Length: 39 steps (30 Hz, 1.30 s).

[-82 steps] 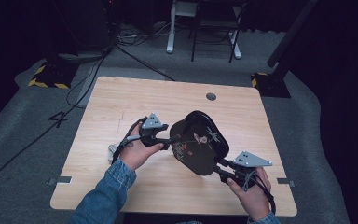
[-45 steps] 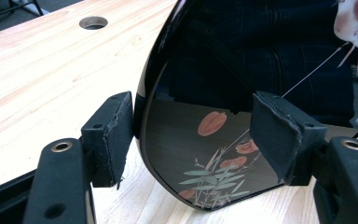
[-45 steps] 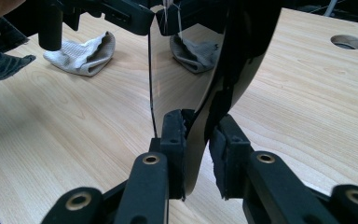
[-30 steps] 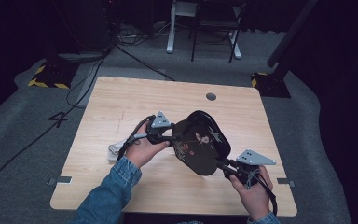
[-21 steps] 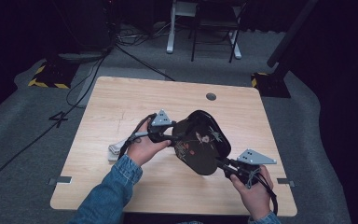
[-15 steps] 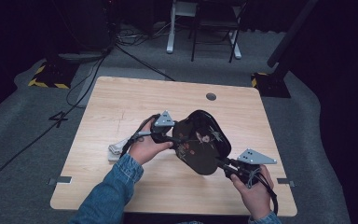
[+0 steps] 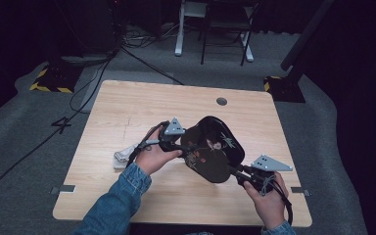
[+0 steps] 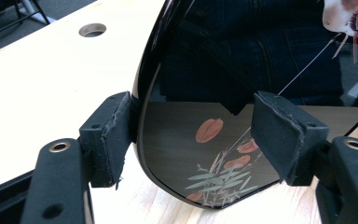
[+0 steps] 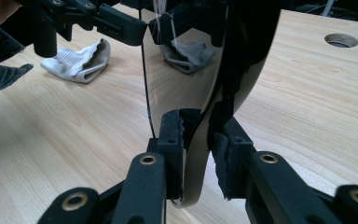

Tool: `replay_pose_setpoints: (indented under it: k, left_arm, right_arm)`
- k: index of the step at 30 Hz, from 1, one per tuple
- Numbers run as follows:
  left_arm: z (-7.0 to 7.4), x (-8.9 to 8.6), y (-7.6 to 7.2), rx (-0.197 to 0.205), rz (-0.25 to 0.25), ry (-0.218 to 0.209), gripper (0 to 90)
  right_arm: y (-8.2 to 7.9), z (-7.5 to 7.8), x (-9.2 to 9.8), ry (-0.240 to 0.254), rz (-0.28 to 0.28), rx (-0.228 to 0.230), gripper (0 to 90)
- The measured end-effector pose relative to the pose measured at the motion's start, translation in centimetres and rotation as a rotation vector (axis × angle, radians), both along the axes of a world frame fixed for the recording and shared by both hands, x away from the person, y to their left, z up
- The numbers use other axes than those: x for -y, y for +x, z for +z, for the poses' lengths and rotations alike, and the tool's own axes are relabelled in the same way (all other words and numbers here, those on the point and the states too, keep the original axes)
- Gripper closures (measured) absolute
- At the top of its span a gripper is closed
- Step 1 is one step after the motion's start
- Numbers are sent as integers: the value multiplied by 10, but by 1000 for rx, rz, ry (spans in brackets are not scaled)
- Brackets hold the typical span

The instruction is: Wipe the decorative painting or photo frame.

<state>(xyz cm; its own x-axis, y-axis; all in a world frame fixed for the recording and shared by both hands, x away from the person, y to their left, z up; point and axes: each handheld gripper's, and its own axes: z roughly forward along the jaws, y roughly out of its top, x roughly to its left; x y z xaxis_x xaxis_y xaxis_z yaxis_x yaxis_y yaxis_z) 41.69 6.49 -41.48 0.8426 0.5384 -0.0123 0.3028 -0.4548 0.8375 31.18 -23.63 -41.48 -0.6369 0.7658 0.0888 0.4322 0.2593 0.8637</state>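
A black lacquer tray [image 7: 210, 154] with painted flowers is held tilted on edge over the table's middle. My right gripper [image 7: 235, 171] is shut on its near rim; in the right gripper view the pads [image 9: 171, 135] clamp that rim [image 9: 196, 154]. My left gripper [image 7: 185, 146] is at the tray's left edge, and its jaws have just been opening. In the left gripper view the tray's edge [image 8: 205, 149] stands between the spread jaws of the left gripper [image 8: 193, 135]. The right pad [image 8: 279, 135] is clear of the glossy face.
A crumpled grey-white cloth [image 7: 125, 156] lies on the wooden table [image 7: 127, 107] left of my left hand, and shows too in the right gripper view [image 9: 79, 60]. A round cable hole [image 7: 221, 101] sits near the far edge. Chair legs and cables lie beyond the table.
My left hand has edged right towards the tray's left edge since the earliest frame. The right hand and the tray have kept their place.
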Motion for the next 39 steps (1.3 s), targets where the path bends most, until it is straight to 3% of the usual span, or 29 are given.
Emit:
replay_pose_setpoints:
  k: [10, 16, 26, 31, 39]
  left_arm:
    - [4, -4, -8, -11, 51, 23, 389]
    - [5, -9, -11, -24, 83, 37, 432]
    - [3, -9, -10, -18, 116, 29, 487]
    - [3, -9, -9, -8, 108, 31, 530]
    - [4, -13, -4, -36, 139, 31, 542]
  right_arm:
    - [9, 1, 2, 23, -23, -17, 715]
    - [18, 3, 1, 28, -30, -2, 688]
    - [34, 1, 2, 47, -51, 1, 651]
    - [39, 0, 5, 54, -64, -3, 633]
    - [53, 3, 2, 73, -68, -5, 611]
